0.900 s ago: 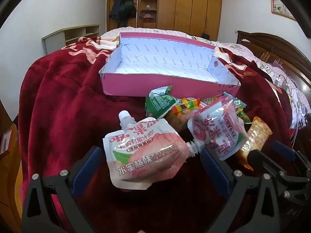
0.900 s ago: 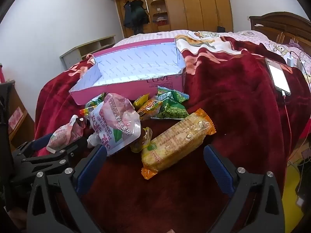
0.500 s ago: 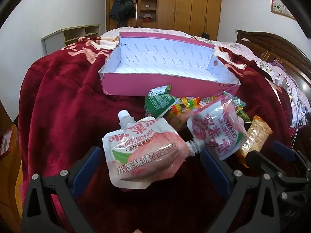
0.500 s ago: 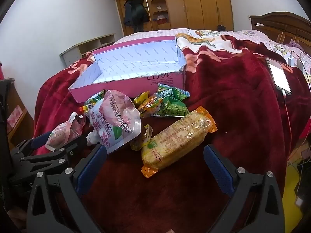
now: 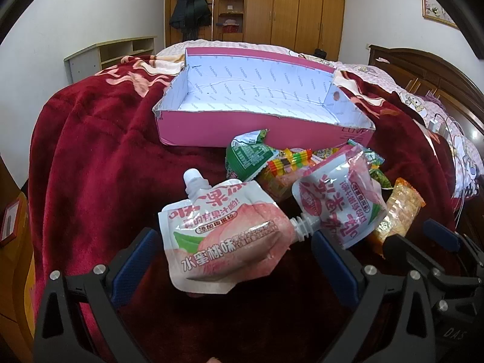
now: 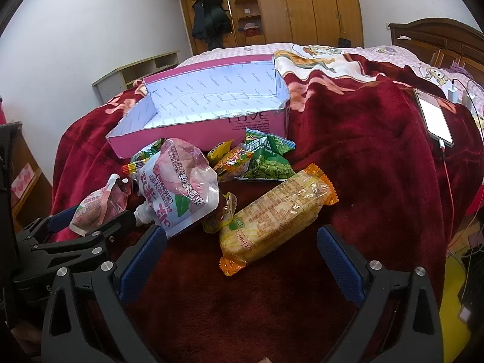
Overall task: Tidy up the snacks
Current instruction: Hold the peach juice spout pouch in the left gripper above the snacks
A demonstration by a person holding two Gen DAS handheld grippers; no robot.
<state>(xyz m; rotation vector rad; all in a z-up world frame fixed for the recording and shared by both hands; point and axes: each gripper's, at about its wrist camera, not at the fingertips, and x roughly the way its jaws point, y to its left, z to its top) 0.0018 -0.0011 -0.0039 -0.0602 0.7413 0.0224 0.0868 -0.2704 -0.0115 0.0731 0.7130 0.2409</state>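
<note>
My left gripper [image 5: 233, 254] is wide apart, with a peach pouch [image 5: 224, 236] lying between its fingers on the red blanket [image 5: 90, 151]. My right gripper [image 6: 242, 254] is wide apart too, around the yellow cracker pack [image 6: 272, 214]. The pink box [image 6: 199, 115] sits behind the snack pile.

A small yellow packet [image 6: 218, 216] lies mostly hidden under the far pouch [image 6: 178, 181]; the striped candy pack [image 5: 289, 160] is half covered too.
</note>
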